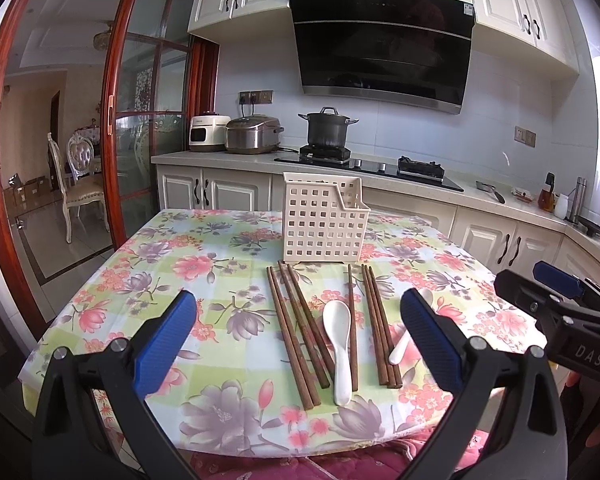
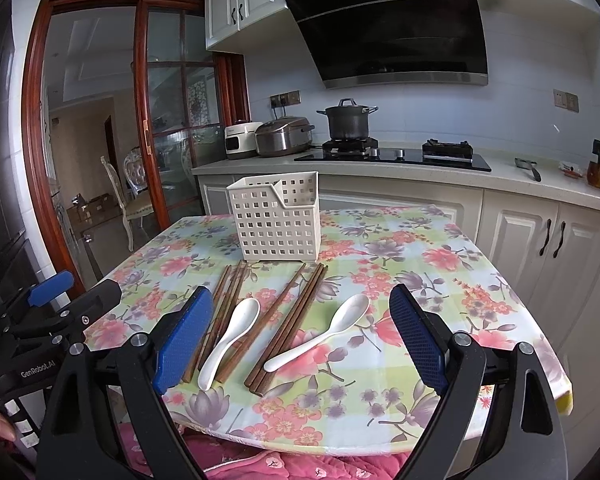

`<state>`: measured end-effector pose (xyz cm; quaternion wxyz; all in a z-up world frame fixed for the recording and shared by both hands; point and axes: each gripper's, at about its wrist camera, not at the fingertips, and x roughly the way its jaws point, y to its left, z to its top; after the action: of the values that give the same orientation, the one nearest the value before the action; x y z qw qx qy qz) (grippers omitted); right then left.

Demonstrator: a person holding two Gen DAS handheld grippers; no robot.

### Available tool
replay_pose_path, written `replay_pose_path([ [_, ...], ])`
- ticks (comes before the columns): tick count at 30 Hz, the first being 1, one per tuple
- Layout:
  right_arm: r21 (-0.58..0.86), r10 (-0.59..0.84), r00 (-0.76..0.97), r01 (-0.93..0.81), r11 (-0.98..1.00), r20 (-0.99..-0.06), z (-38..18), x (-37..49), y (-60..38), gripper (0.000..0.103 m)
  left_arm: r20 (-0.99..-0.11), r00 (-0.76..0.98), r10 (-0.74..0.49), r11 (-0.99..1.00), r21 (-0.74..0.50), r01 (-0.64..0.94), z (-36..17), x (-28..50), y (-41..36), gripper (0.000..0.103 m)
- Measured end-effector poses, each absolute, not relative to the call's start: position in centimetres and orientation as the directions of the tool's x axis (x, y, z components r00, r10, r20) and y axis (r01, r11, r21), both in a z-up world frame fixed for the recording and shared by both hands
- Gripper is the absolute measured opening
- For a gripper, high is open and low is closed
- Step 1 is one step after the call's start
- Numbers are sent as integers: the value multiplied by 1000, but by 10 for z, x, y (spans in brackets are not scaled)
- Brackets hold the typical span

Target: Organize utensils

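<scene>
A white perforated utensil basket stands upright on the floral table. In front of it lie several brown wooden chopsticks and two white spoons: one among the chopsticks, the other to the right, partly hidden behind my left gripper's right finger in the left wrist view. My left gripper is open and empty above the near table edge. My right gripper is open and empty, also near the front edge. Each gripper shows at the side of the other's view.
The table has a floral cloth; a pink quilted cloth lies below its front edge. Behind stand white kitchen cabinets, a hob with a black pot, a rice cooker, and a glass sliding door at left.
</scene>
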<state>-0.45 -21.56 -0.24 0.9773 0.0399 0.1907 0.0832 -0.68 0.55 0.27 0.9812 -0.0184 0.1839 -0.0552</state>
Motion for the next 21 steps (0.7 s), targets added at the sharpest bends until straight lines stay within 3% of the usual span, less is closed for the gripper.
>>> replay_pose_path([
  [21, 117, 202, 912, -171, 978, -357, -3, -5, -215, 85, -369, 920, -132, 991, -79, 110, 0, -3, 12, 98],
])
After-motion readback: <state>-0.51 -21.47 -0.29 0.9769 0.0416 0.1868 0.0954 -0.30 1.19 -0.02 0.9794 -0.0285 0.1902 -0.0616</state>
